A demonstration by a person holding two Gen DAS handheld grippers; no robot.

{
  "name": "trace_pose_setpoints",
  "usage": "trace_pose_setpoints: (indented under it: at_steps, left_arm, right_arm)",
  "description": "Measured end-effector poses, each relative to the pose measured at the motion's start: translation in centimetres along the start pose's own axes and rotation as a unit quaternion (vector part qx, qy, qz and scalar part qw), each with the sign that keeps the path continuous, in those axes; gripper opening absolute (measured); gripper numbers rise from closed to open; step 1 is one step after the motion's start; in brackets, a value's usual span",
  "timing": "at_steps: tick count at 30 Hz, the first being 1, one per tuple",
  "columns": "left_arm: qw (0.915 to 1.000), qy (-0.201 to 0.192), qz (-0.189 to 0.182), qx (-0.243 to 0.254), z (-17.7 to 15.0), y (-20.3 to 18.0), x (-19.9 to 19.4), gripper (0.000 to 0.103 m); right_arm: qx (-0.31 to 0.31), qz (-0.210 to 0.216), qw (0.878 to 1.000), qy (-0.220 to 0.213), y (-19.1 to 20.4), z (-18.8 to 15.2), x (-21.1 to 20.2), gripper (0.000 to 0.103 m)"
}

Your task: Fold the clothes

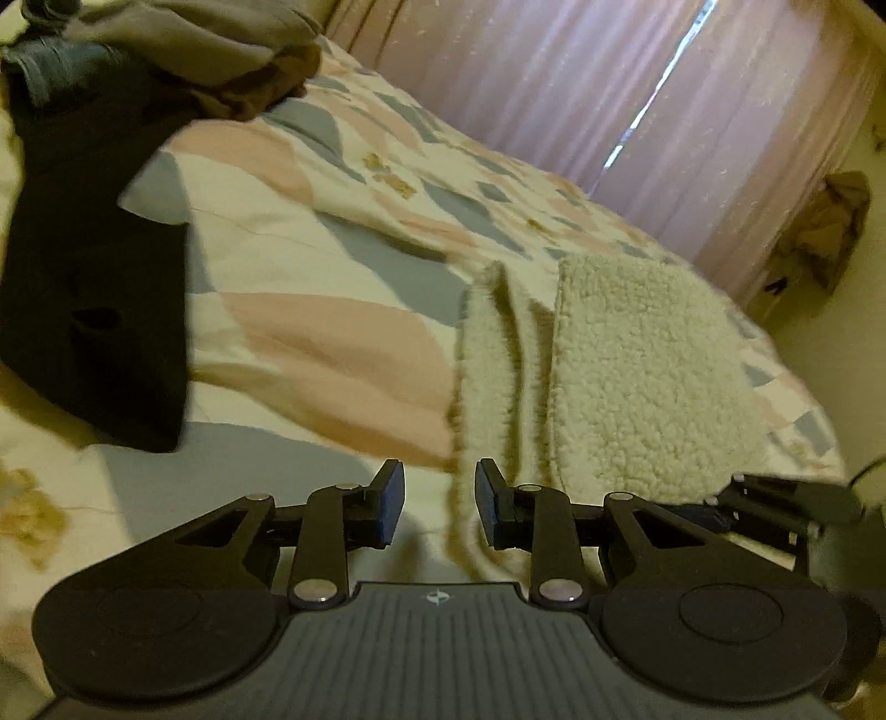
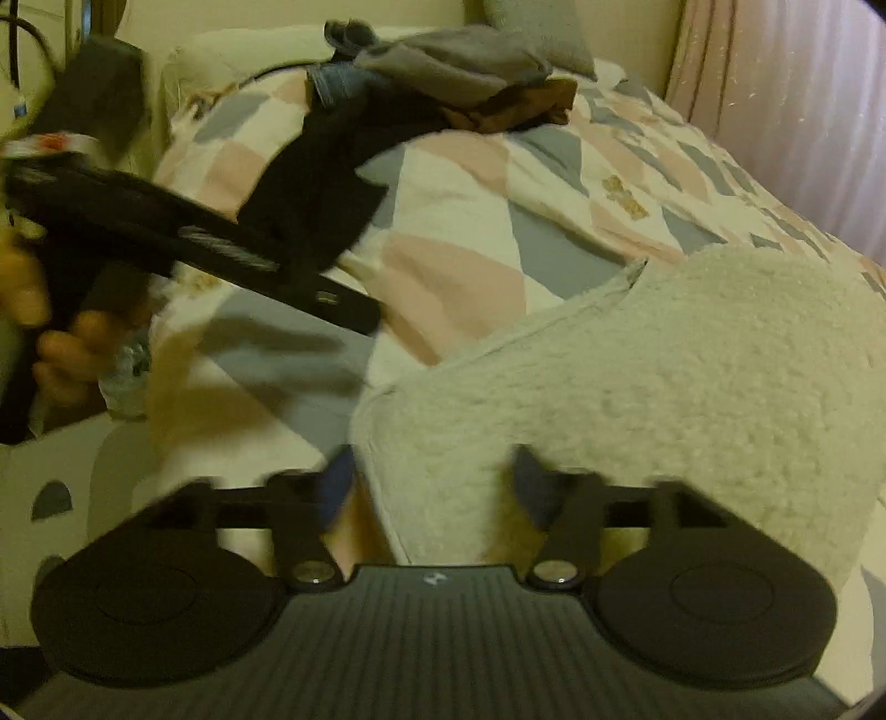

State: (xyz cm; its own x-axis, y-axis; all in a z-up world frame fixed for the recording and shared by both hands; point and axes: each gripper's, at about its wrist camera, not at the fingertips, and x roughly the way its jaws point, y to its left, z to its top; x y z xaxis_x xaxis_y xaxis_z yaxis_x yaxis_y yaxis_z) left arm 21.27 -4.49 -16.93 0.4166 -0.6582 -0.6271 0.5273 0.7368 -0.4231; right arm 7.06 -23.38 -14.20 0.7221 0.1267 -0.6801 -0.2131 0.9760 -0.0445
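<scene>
Bed: quilt (image 1: pixel 332 310) in pink, grey, cream patches | far side: pink curtains (image 1: pixel 554 83), daylight through narrow gap (image 1: pixel 659 88) | head end: cream headboard (image 2: pixel 626 27), pillow (image 2: pixel 531 22) | light: dim, yellowish

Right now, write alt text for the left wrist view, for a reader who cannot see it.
The left tool hovers open and empty above the near edge of a cream fleece garment lying on a patchwork bedspread. A black garment lies to the left, a heap of grey and brown clothes sits farther back, and pink curtains hang behind the bed.
</scene>
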Motion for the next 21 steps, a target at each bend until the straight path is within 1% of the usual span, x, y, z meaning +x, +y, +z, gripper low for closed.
trace_pose_setpoints:
  at_steps: [3, 5, 6, 7, 8, 9, 10, 11, 12, 13, 14, 16, 17, 19, 21]
  left_arm:
    - [0.9992, 0.008, -0.04, -0.002, 1.3, -1.3, 2.2, 0.032]
    - [0.9979, 0.009, -0.064, 0.006, 2.3, -2.6, 3.7, 0.035]
    - [0.9972, 0.008, -0.073, 0.013, 2.8, -3.2, 4.3, 0.039]
    - [0.9965, 0.009, -0.081, 0.02, 3.7, -3.9, 5.2, 0.045]
    - [0.9956, 0.01, -0.089, 0.028, 4.5, -4.5, 6.2, 0.048]
    - [0.9946, 0.012, -0.097, 0.036, 5.3, -5.1, 7.1, 0.051]
    - [0.9935, 0.013, -0.104, 0.043, 6.2, -5.8, 8.1, 0.054]
    - [0.9923, 0.015, -0.112, 0.051, 7.0, -6.4, 9.0, 0.056]
    - [0.9919, 0.02, -0.113, 0.054, 7.8, -6.7, 10.1, 0.058]
    - [0.9912, 0.029, -0.117, 0.055, 8.4, -6.8, 11.2, 0.061]
    - [0.9897, 0.039, -0.128, 0.05, 8.9, -6.7, 12.3, 0.063]
    - [0.9853, 0.061, -0.156, 0.033, 9.7, -6.4, 14.4, 0.07]
    - [0.9833, 0.068, -0.167, 0.027, 9.6, -6.3, 15.0, 0.072]
    - [0.9789, 0.08, -0.187, 0.015, 9.4, -6.1, 16.1, 0.078]
    - [0.9738, 0.092, -0.208, 0.003, 9.1, -5.9, 17.2, 0.078]
  right_arm:
    - [0.036, -0.027, 0.998, -0.051, -0.5, -0.6, -3.8, 0.075]
    - [0.079, -0.069, 0.99, -0.091, -2.2, -1.1, -6.7, 0.074]
    - [0.108, -0.096, 0.984, -0.107, -3.4, -1.5, -7.8, 0.073]
    - [0.14, -0.126, 0.974, -0.123, -4.8, -2.1, -8.8, 0.072]
    - [0.171, -0.148, 0.966, -0.129, -6.3, -2.7, -9.4, 0.072]
    - [0.203, -0.158, 0.958, -0.126, -7.8, -3.4, -9.5, 0.067]
    - [0.236, -0.167, 0.949, -0.123, -9.3, -4.1, -9.7, 0.059]
    - [0.266, -0.172, 0.94, -0.122, -10.6, -4.8, -9.8, 0.056]
    - [0.293, -0.163, 0.933, -0.127, -11.6, -5.6, -9.8, 0.053]
    - [0.317, -0.155, 0.926, -0.13, -12.4, -6.2, -9.6, 0.053]
    - [0.331, -0.15, 0.922, -0.131, -12.8, -6.7, -9.3, 0.053]
    - [0.346, -0.145, 0.918, -0.131, -13.4, -7.4, -8.6, 0.053]
    - [0.353, -0.141, 0.916, -0.132, -13.7, -7.7, -8.2, 0.053]
    - [0.362, -0.128, 0.913, -0.139, -14.0, -8.0, -7.5, 0.053]
    - [0.365, -0.126, 0.911, -0.146, -14.6, -8.1, -6.8, 0.053]
